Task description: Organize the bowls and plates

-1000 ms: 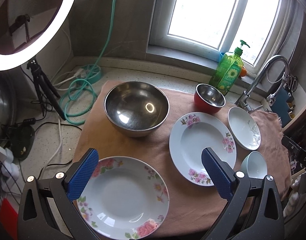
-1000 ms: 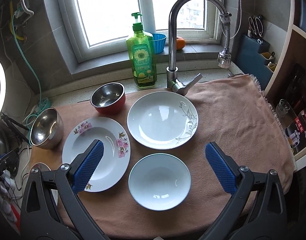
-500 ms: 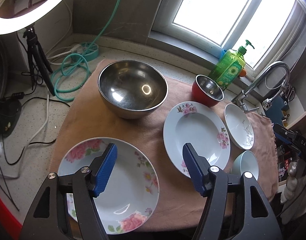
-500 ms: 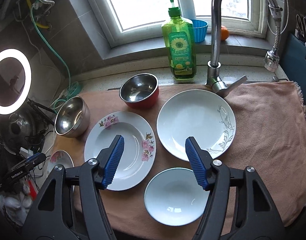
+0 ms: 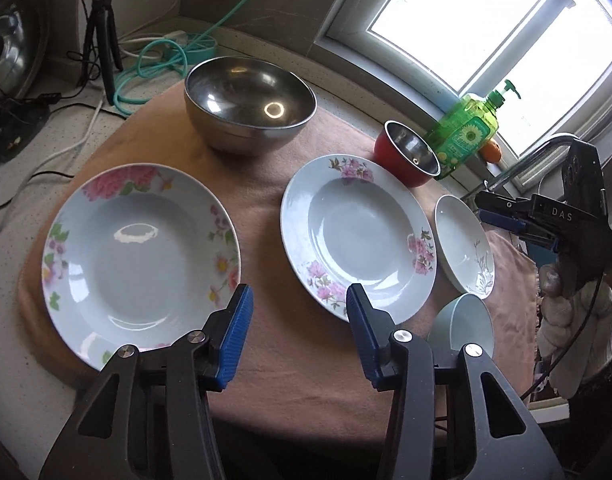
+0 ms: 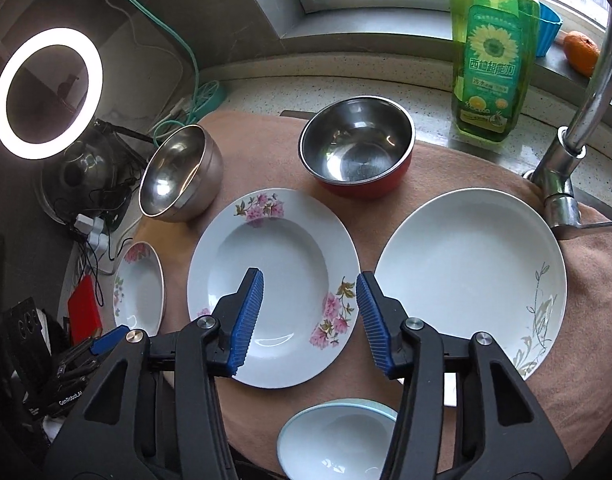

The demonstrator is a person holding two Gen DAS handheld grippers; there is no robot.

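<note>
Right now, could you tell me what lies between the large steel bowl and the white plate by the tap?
The red bowl and pink-flowered plate, per the right wrist view.

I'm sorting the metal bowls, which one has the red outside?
The small steel bowl near the green soap bottle; its outer wall is red, while the larger steel bowl is bare metal throughout.

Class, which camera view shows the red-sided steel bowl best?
The right wrist view: the red-sided steel bowl sits large and unobstructed, with its interior and red wall visible. The left wrist view shows it smaller, far off before the green soap bottle.
</note>
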